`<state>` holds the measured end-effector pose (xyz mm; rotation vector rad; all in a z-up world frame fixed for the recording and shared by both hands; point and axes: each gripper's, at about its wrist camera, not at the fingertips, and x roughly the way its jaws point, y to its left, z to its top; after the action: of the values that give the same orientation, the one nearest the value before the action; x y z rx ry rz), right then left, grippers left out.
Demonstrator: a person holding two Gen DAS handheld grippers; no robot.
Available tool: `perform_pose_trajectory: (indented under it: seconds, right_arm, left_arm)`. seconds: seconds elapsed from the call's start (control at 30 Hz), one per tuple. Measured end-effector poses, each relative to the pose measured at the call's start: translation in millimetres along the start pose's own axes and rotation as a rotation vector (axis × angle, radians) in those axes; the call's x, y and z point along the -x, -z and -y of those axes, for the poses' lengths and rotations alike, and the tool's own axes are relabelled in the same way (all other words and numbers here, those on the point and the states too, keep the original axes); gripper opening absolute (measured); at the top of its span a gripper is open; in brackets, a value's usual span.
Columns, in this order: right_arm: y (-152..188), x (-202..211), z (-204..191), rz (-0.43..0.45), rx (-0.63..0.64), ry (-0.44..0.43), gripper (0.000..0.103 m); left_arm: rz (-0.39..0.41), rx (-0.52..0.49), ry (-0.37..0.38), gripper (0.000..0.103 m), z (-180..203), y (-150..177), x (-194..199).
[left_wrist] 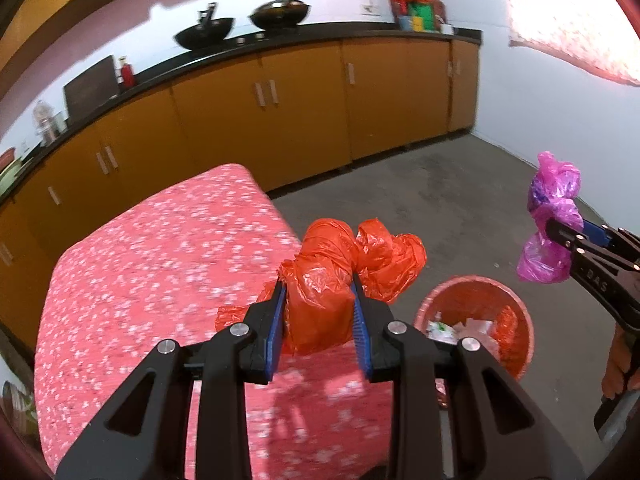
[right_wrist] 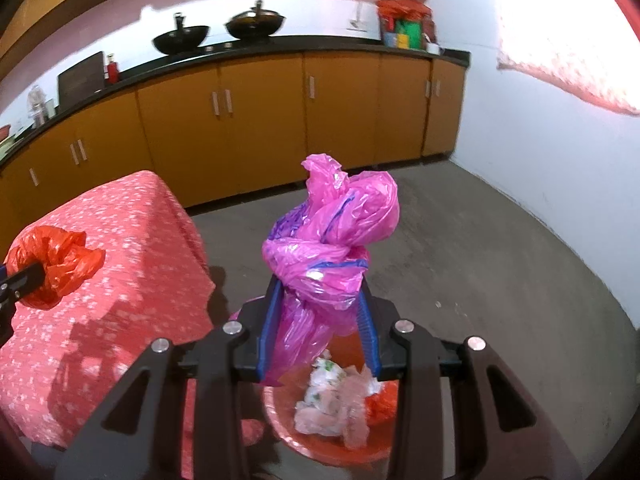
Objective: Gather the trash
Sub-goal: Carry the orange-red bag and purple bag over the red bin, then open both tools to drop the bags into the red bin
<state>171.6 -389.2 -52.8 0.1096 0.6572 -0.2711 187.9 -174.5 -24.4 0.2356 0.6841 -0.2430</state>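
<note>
My left gripper [left_wrist: 320,284] is shut on a crumpled orange plastic bag [left_wrist: 340,264], held over the right edge of the table. Its blue pads press the bag from both sides. That bag also shows at the left of the right wrist view [right_wrist: 52,264]. My right gripper [right_wrist: 320,280] is shut on a knotted pink plastic bag [right_wrist: 332,232], hanging above the red trash bin [right_wrist: 304,444]. The bin [left_wrist: 520,320] stands on the floor beside the table and holds white paper scraps and orange plastic. In the left wrist view the pink bag [left_wrist: 552,216] hangs at the far right.
A table with a red flowered cloth [left_wrist: 160,264] fills the left. Orange cabinets [left_wrist: 304,100] under a black counter with two woks [left_wrist: 204,34] run along the back. Grey concrete floor [left_wrist: 460,200] lies to the right, bounded by a white wall [right_wrist: 560,160].
</note>
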Motion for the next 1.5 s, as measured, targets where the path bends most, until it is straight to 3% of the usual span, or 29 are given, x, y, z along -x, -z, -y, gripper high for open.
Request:
perform_pose_trajectory:
  seconds: [0.2,0.63,0.87,1.27,1.5]
  right_arm:
    - [18.6,-16.2,45.1,-0.042,-0.047,0.013,0.035]
    - [62.1,-63.6,95.8,-0.159,-0.067,0.021,0.035]
    - [73.9,-86.8,105.3,-0.200,-0.066,0.012,0.036]
    - [70.7,-110.0,108.0,-0.206,-0.060,-0.016,0.038]
    - [71.0,-113.1,107.7,-0.200,-0.059,-0.039,0.046]
  left_arm:
    - [-0.035,-0.006,0.065,0.030,35.8,-0.1,-16.6]
    - [-0.156,0.002,0.209,0.030,111.2,20.2,-73.9]
    - [-0.218,-0.001,0.261,0.030,136.9,29.0,-105.0]
    - [-0.273,-0.007,0.283,0.031,159.6,36.1,-138.0]
    - [-0.302,0.004,0.304,0.041,161.4,38.5,-151.1]
